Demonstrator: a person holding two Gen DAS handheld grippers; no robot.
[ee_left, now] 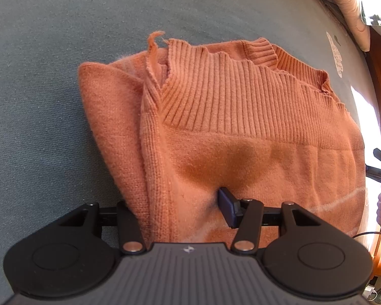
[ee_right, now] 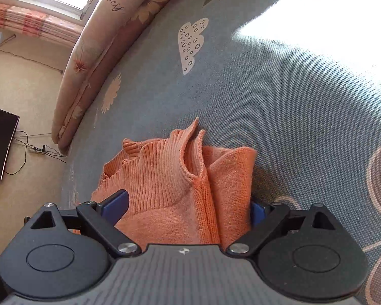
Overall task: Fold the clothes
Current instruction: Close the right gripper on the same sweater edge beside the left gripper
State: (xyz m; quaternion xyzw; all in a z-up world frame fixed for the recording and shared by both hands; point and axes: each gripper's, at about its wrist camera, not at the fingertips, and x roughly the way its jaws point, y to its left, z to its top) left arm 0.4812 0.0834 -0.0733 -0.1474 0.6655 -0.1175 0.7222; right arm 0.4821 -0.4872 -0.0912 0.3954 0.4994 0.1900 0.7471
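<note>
Your left gripper (ee_left: pixel 183 211) has fingers apart, straddling the folded orange sweater (ee_left: pixel 228 127). Right gripper (ee_right: pixel 188 208) too: fingers spread, knit between them. Sweater lies on the blue-grey bedsheet (ee_right: pixel 292 101), near its pillow-side edge.

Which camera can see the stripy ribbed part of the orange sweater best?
The left wrist view. There the sweater's ribbed band stretches wide across the picture, with its wavy edge showing. The right wrist view shows the ribbed band smaller and bunched up, partly behind the right tool.
</note>
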